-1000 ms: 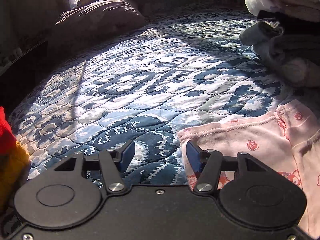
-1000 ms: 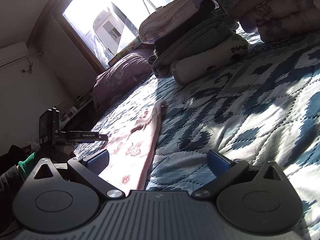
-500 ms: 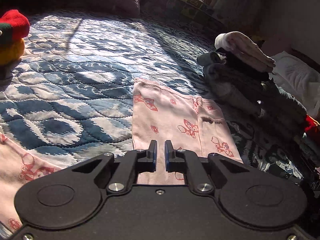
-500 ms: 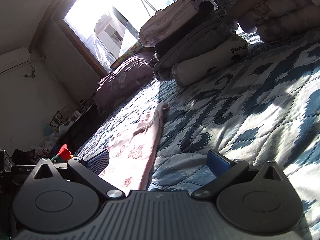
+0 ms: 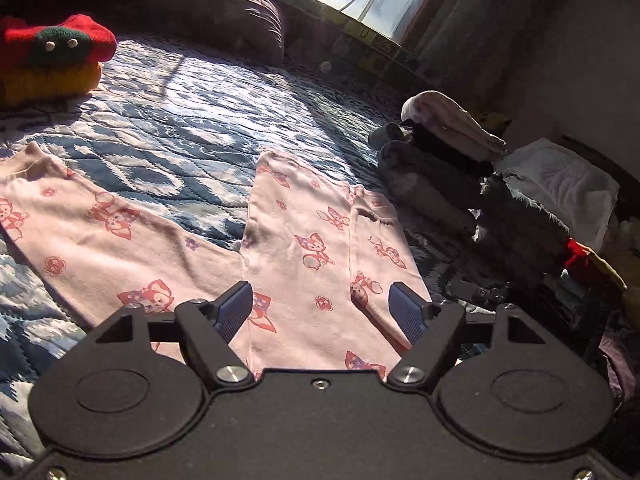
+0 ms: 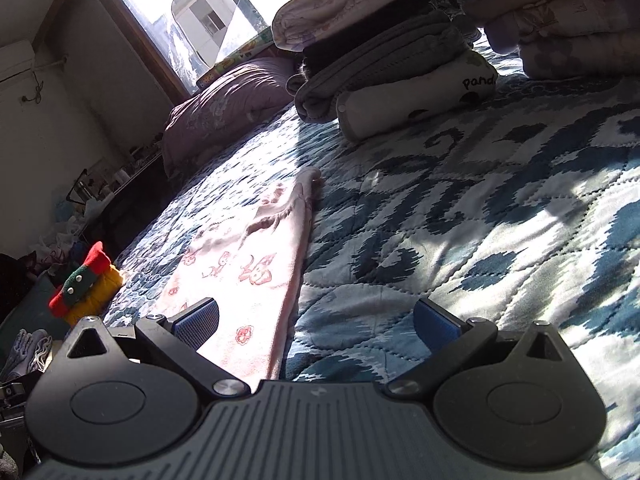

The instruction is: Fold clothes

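Observation:
Pink printed trousers [image 5: 304, 248] lie flat on the blue patterned quilt [image 5: 192, 120], one leg stretching left, the other running away from me. My left gripper [image 5: 322, 312] hovers open just above the near part of the trousers, nothing between its blue pads. In the right wrist view the same pink trousers [image 6: 248, 264] lie ahead at the left, and my right gripper [image 6: 318, 324] stands open low over the quilt [image 6: 500, 216], its left pad over the garment's edge.
A stack of folded clothes [image 5: 436, 160] sits at the right of the trousers, seen too as the folded stack [image 6: 380, 48] ahead. A red, green and yellow knit item [image 5: 52, 56] lies far left. A purple pillow [image 6: 228, 104] rests under the window [image 6: 192, 8].
My left gripper swung from the bare quilt round to the trousers, was shut half a second ago and is now open. The right gripper has barely moved and stays open.

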{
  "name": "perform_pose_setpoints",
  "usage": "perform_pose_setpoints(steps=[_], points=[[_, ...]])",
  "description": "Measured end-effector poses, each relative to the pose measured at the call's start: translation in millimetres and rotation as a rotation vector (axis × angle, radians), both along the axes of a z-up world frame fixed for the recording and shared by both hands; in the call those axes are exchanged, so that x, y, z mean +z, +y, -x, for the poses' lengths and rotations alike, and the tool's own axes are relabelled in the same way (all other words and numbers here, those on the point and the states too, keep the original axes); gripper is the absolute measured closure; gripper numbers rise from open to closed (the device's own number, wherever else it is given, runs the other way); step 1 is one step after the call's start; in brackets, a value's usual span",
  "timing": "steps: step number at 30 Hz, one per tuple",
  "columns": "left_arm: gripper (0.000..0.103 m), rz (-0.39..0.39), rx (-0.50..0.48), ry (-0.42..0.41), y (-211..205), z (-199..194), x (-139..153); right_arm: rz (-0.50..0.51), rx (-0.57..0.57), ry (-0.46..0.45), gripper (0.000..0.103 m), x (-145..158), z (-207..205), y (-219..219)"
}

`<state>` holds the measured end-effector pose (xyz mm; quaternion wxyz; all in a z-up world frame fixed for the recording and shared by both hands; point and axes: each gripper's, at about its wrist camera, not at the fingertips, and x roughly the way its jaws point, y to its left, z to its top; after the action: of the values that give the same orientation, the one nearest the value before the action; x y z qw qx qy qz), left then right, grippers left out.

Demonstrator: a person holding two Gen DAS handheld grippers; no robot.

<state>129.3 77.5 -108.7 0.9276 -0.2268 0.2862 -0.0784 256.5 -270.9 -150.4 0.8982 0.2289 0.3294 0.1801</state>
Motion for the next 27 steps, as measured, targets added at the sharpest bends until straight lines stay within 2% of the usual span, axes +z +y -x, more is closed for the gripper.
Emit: perform_pose_setpoints(steps=[2,4,6,8,10,12,14,16,22,26,27], points=[[0.020,0.056,0.012,0.016,-1,12,-15,0.038,0.005,0.032,0.002,11,-1,2],[0.014,0.046,0.024,0.077,-6,13,-24,0.101,0.012,0.018,0.008,23,-3,8],[0.012,-0.010,0.032,0.089,-14,5,-13,0.165,0.012,0.001,0.021,34,-9,16],[0.004,-0.096,0.009,0.018,-22,7,-7,0.238,0.014,-0.017,0.025,42,-17,27],[0.004,-0.184,-0.012,-0.048,-30,9,-1,0.319,0.033,-0.057,0.027,49,-26,43],[0.004,-0.288,0.002,-0.045,-35,6,-3,0.405,0.064,-0.100,0.033,52,-37,60],[0.005,-0.326,0.007,-0.050,-29,3,-8,0.490,0.097,-0.141,0.038,53,-50,78],[0.005,-0.360,0.012,-0.055,-23,0,-12,0.542,0.125,-0.165,0.039,50,-66,90],[0.005,-0.249,0.027,0.030,-2,-21,-28,0.579,0.167,-0.172,0.054,42,-111,104],[0.005,-0.195,0.034,0.048,2,-27,-31,0.600,0.222,-0.199,0.066,36,-122,109],[0.005,-0.192,0.033,0.047,2,-27,-31,0.612,0.240,-0.209,0.066,35,-121,112]])
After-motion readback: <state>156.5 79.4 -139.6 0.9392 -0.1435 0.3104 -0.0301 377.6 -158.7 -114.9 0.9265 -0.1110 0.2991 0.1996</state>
